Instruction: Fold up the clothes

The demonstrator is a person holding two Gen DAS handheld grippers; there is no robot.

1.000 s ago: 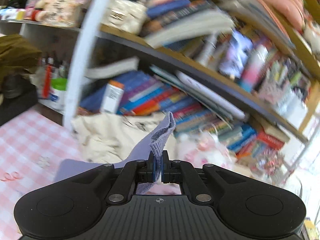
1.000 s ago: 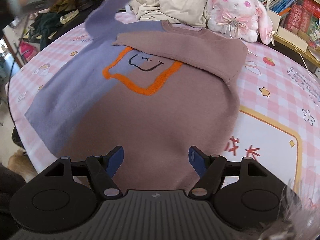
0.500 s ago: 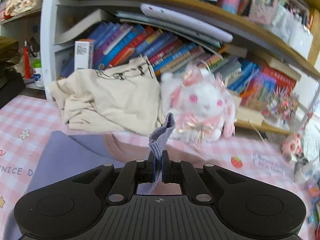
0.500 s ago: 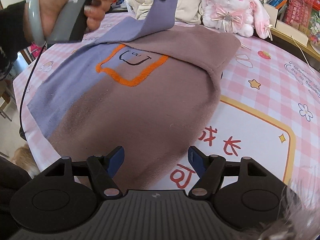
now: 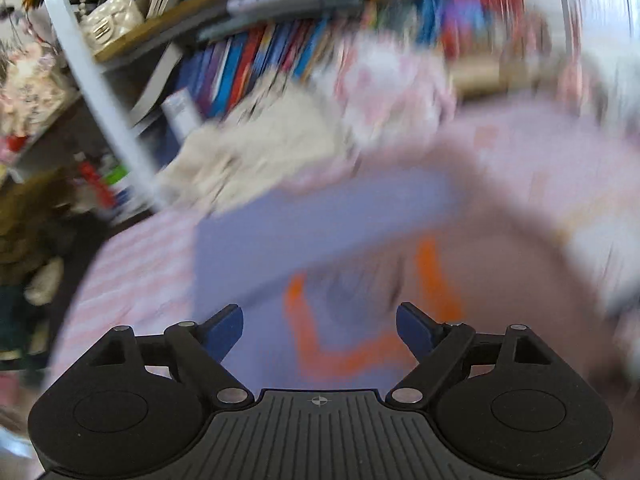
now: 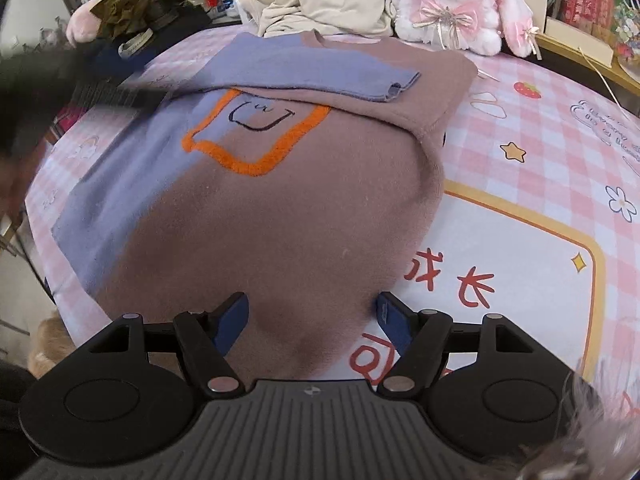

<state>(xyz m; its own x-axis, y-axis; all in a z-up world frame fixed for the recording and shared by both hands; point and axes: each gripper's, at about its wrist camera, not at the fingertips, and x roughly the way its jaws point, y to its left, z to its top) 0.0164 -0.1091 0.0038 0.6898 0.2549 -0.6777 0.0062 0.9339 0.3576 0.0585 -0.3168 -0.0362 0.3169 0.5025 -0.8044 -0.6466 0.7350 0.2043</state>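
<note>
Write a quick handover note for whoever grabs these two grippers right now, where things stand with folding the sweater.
Left gripper: fingers opening, nothing between them, over the sweater's orange square.
Right gripper: open, empty, over the sweater's near hem.
Sweater lies flat on the table.
Done: purple sleeve folded across the chest; brown sleeve looks folded in under it.
Left: fold the body up from the hem. A cream garment heaped beside the plush rabbit is unfolded.

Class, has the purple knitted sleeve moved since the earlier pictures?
Yes. The purple knitted sleeve has come down from above the table and now lies flat across the sweater's chest, above the orange stitched square, cuff towards the plush rabbit.
</note>
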